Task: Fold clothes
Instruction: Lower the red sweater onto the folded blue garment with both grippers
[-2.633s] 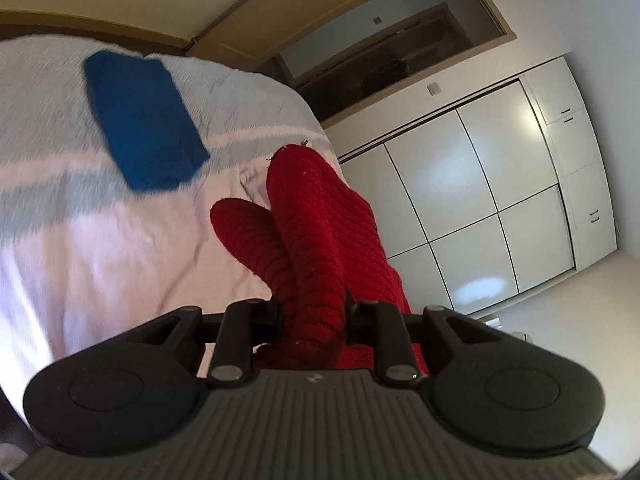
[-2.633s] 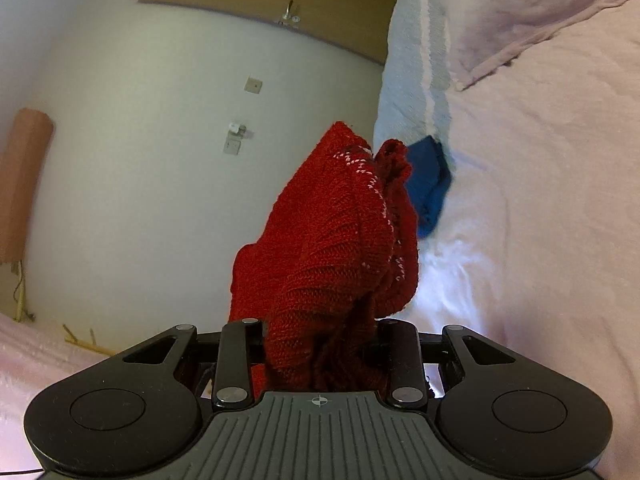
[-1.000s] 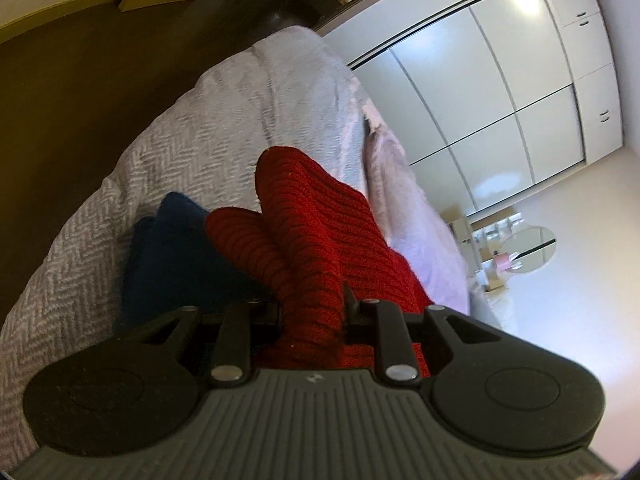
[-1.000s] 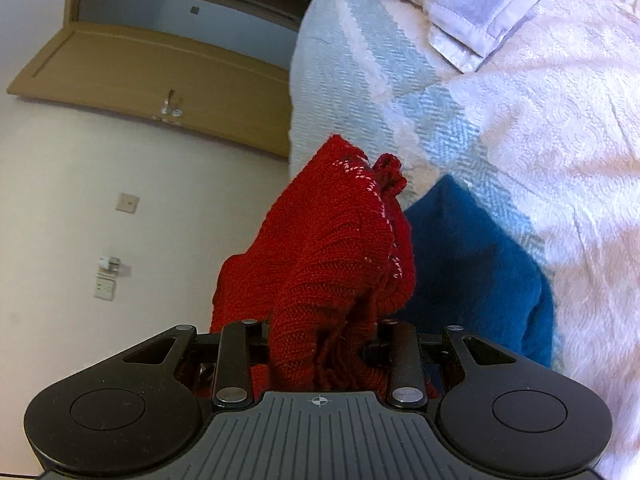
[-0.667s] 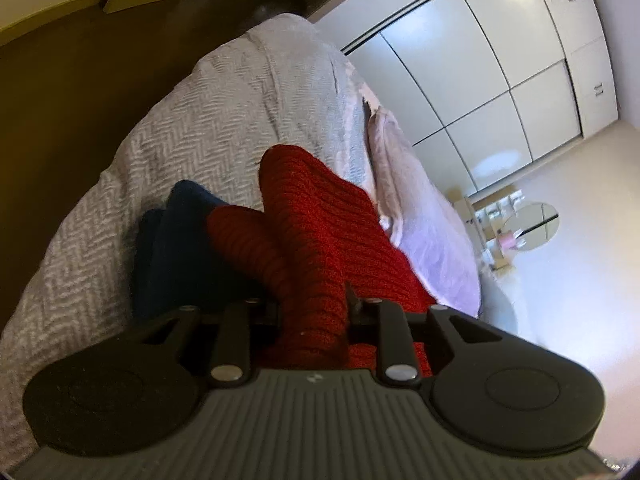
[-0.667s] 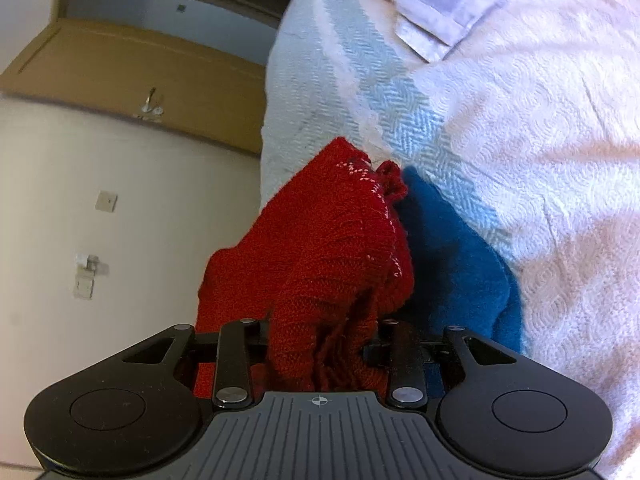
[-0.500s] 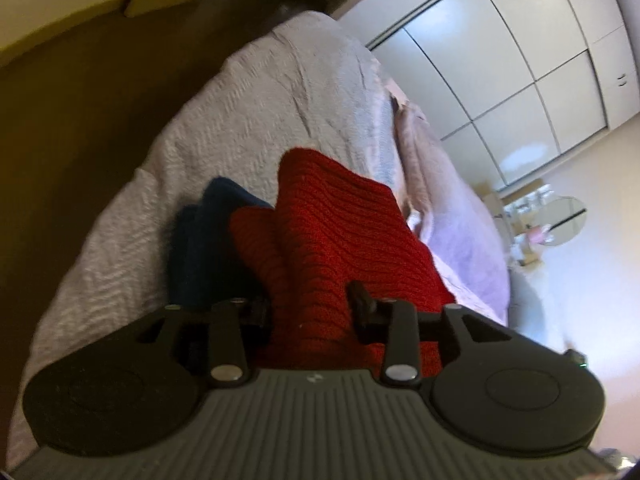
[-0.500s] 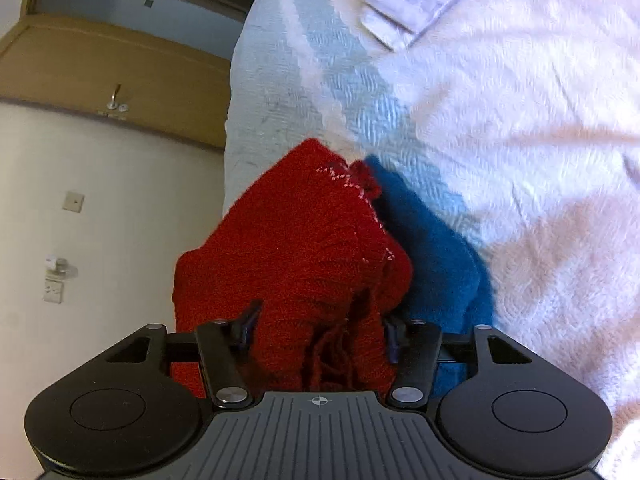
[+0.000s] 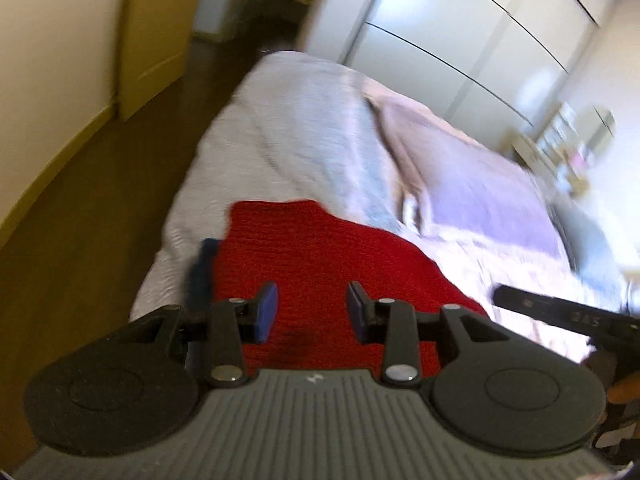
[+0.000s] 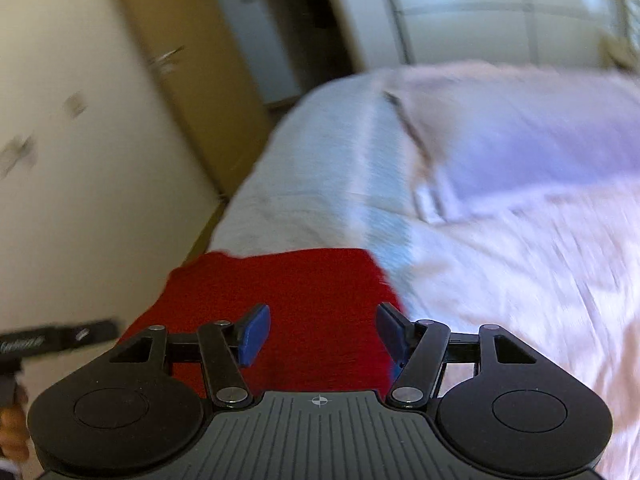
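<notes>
The folded red knit sweater (image 9: 320, 264) lies on the bed (image 9: 304, 128), covering a blue garment (image 9: 199, 268); both left gripper (image 9: 312, 312) and right gripper (image 10: 322, 334) hover with jaws wide, empty.

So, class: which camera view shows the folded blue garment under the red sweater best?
The left wrist view: a strip of the blue garment shows past the left edge of the red sweater. The right wrist view shows the red sweater but hardly any of the blue garment.
</notes>
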A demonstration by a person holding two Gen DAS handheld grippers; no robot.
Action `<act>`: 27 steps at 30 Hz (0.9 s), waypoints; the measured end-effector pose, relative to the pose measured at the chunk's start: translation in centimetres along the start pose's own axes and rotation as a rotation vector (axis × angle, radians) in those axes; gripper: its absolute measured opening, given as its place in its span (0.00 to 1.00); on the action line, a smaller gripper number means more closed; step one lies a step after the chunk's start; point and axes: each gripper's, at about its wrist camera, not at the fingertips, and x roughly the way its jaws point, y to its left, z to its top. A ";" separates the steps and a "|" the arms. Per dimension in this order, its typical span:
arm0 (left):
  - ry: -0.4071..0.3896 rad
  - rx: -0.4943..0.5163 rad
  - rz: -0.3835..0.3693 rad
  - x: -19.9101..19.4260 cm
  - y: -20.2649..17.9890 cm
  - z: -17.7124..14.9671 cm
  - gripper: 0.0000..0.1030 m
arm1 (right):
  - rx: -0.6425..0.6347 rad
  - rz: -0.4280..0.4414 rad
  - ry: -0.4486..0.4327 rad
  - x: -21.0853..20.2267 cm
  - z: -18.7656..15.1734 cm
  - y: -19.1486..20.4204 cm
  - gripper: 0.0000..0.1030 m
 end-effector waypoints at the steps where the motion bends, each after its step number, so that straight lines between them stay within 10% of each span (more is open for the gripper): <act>1: 0.020 0.025 0.004 0.5 -0.5 -0.4 0.28 | -0.021 0.007 0.008 0.3 -0.6 0.8 0.61; 9: 0.099 0.011 0.048 2.2 0.6 -4.7 0.29 | -0.174 -0.032 0.113 2.8 -6.9 3.6 0.61; 27: 0.083 0.031 0.118 2.9 -0.7 -6.7 0.31 | -0.198 -0.099 0.211 4.2 -9.6 3.2 0.61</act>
